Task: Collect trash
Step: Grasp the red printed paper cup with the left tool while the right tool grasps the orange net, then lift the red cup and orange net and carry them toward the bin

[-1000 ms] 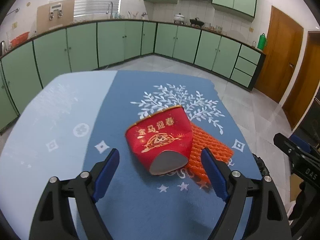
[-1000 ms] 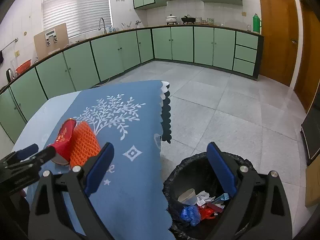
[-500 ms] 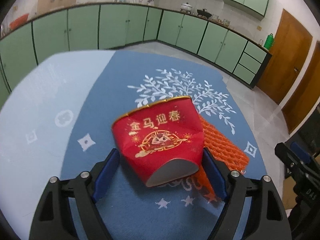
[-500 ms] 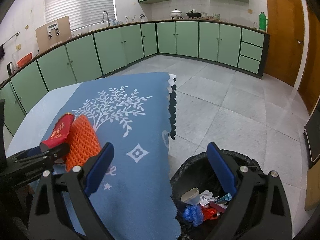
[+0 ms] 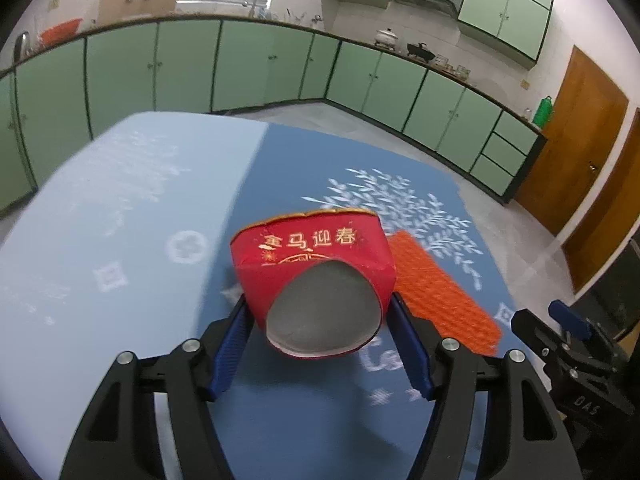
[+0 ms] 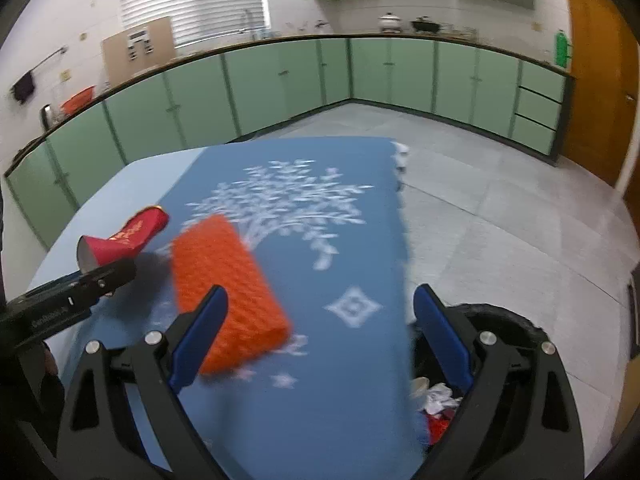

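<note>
A crushed red paper cup (image 5: 316, 276) with gold lettering lies on its side at the centre of the left wrist frame, its grey open mouth facing the camera. The left gripper (image 5: 322, 344) has the cup between its blue pads, which sit right at the cup's sides; its jaws are closing, and whether they already press on it cannot be told. Just right of the cup, an orange foam net sleeve (image 5: 444, 292) lies flat on the blue tablecloth (image 5: 320, 420) printed with a white tree.

In the right wrist frame the same sleeve (image 6: 228, 292) sits left of centre, with the right gripper (image 6: 320, 336) spread wide and empty; its left pad overlaps the sleeve's near edge in the picture. At the lower right of that frame, below the table edge, stands a black-lined trash bin (image 6: 504, 320). Inside it are a small white cup (image 6: 419, 387), crumpled white paper (image 6: 440, 396) and something red.
</note>
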Tool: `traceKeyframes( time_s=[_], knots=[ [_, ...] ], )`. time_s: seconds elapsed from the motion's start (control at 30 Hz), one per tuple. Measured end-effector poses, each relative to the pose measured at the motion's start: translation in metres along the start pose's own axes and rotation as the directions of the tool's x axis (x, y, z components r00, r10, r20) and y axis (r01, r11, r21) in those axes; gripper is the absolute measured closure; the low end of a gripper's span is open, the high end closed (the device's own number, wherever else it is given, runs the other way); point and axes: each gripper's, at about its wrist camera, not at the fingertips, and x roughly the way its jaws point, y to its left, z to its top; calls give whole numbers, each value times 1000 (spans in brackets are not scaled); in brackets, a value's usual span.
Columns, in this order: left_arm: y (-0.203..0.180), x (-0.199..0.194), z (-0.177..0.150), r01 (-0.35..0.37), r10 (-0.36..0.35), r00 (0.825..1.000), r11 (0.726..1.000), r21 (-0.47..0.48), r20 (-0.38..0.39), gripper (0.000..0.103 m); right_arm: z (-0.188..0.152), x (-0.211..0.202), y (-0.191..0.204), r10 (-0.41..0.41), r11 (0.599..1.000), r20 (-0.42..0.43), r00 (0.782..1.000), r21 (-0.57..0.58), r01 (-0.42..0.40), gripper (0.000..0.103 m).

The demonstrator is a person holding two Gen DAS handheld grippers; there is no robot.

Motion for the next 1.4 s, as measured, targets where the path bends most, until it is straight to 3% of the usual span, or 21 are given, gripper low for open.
traceKeyframes(
  time_s=[0.2, 0.43, 0.6, 0.73, 0.83, 1.03, 1.07, 1.2, 1.37, 1.4],
  knots=[
    [20, -10, -7, -76, 75, 997, 997, 23, 15, 37, 2, 17, 30, 45, 999, -37, 998, -13, -46, 12],
    [35, -10, -9, -84, 84, 996, 996, 2, 1, 37, 4, 36, 44, 50, 999, -107, 993, -14, -51, 13],
    [38, -6, -10, -78, 78, 997, 997, -8, -7, 37, 2, 41, 47, 85, 996, -142, 986, -18, -88, 40],
    [38, -8, -10, -76, 76, 997, 997, -13, -2, 37, 2, 37, 49, 128, 991, -129, 983, -25, -133, 72],
    [39, -10, -9, -74, 74, 997, 997, -10, 3, 37, 2, 33, 50, 148, 988, -120, 982, -34, -153, 81],
    [31, -20, -6, -61, 61, 998, 998, -3, 23, 39, 7, 12, 50, 144, 988, -58, 988, -50, -147, 82],
    [29, -22, -5, -55, 55, 998, 998, 1, 28, 51, 9, 7, 49, 141, 988, -47, 989, -50, -143, 82],
    [18, -28, -3, -36, 35, 999, 999, 23, 34, 55, 14, -6, 41, 130, 991, -17, 991, -36, -131, 82],
    [12, -25, -7, -34, 33, 999, 999, 24, 14, 55, 12, -17, 28, 113, 993, -2, 994, -17, -113, 82],
    [12, -24, -8, -32, 32, 999, 999, 21, 8, 50, 11, -18, 26, 110, 994, -1, 994, -14, -110, 82]
  ],
)
